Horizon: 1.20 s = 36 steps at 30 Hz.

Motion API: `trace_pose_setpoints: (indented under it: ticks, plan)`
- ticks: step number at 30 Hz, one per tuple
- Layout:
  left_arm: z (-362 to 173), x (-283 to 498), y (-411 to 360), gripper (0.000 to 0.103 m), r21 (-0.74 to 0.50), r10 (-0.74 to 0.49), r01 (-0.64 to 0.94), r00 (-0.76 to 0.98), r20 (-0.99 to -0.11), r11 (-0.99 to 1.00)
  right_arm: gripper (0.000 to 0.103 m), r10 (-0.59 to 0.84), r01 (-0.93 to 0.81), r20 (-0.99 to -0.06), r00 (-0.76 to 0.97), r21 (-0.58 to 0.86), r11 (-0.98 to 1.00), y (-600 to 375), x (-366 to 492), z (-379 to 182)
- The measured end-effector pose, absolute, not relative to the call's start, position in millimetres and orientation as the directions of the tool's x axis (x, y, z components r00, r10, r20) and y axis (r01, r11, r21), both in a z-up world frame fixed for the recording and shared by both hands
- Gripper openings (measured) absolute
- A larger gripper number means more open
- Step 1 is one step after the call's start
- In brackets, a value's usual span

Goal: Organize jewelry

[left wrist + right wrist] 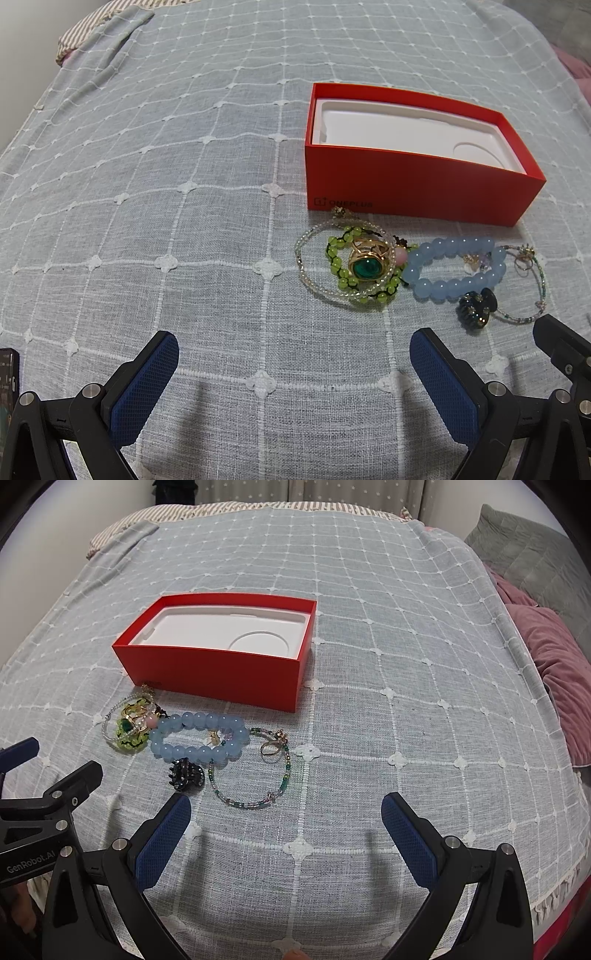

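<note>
1. We hold both claws wide open and empty: the left gripper [293,363] and the right gripper [286,827] hover over the bedspread [147,221] with nothing between their pads. All the jewelry lies ahead of them, and the red box [221,672] sits just beyond it with its white tray bare.

2. Ahead and to the right of our left claw, the green-stone ring [367,264] sits on top of the green bead bracelet [338,266], and both lie inside the clear bead strand [306,273]. If we close on the ring there, we may well snag a loop and drag the whole heap.

3. The blue bead bracelet [199,740] lies ahead and to the left of our right claw, touching the green cluster at one end, with small charms inside it. If we lift it carelessly, we could flick those off across the cloth.

4. The dark hair claw [186,775] lies just beyond our right claw's left finger [166,840]. If we move forward bluntly, we would shove it.

5. The thin beaded bracelet [255,779] and the gold ring [269,747] touching it lie flat. Wide pads may pinch the soft fabric instead of them, or slip off.

6. Our two claws sit close side by side, so reaching for the same pile risks a collision.
</note>
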<state>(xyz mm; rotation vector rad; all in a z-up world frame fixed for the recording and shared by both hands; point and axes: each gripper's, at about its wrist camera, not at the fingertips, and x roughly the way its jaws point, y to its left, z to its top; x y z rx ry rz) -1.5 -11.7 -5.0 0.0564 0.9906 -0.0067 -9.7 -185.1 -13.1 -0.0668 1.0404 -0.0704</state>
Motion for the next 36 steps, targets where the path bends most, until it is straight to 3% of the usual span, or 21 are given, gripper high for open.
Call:
trace_pose_setpoints:
  ticks: [14, 21, 26, 30, 36]
  plan:
    - [1, 2, -3, 0.103, 0.096, 0.062, 0.027, 0.578, -0.814, 0.995, 0.103, -0.103, 0.022, -0.853, 0.512, -0.107, 0.994, -187, -9, -9]
    - [5, 15, -4, 0.103, 0.104, 0.005, 0.138, 0.576, -0.818, 0.985, 0.103, -0.124, -0.010, -0.867, 0.482, -0.147, 0.989, -195, 3, -3]
    - [4, 35, 6, 0.103, 0.045, -0.038, 0.145, 0.526, -0.850, 0.988, 0.103, -0.094, -0.031, -0.874, 0.477, -0.124, 0.992, -201, 11, 12]
    - [-3, 50, 22, 0.084, -0.018, -0.070, 0.109, 0.493, -0.867, 0.994, 0.103, -0.035, -0.075, -0.891, 0.452, -0.077, 0.994, -200, 21, 17]
    - [-11, 63, 35, 0.070, -0.129, -0.163, 0.103, 0.482, -0.861, 0.986, 0.082, 0.114, -0.118, -0.899, 0.424, 0.070, 0.991, -201, 34, 13]
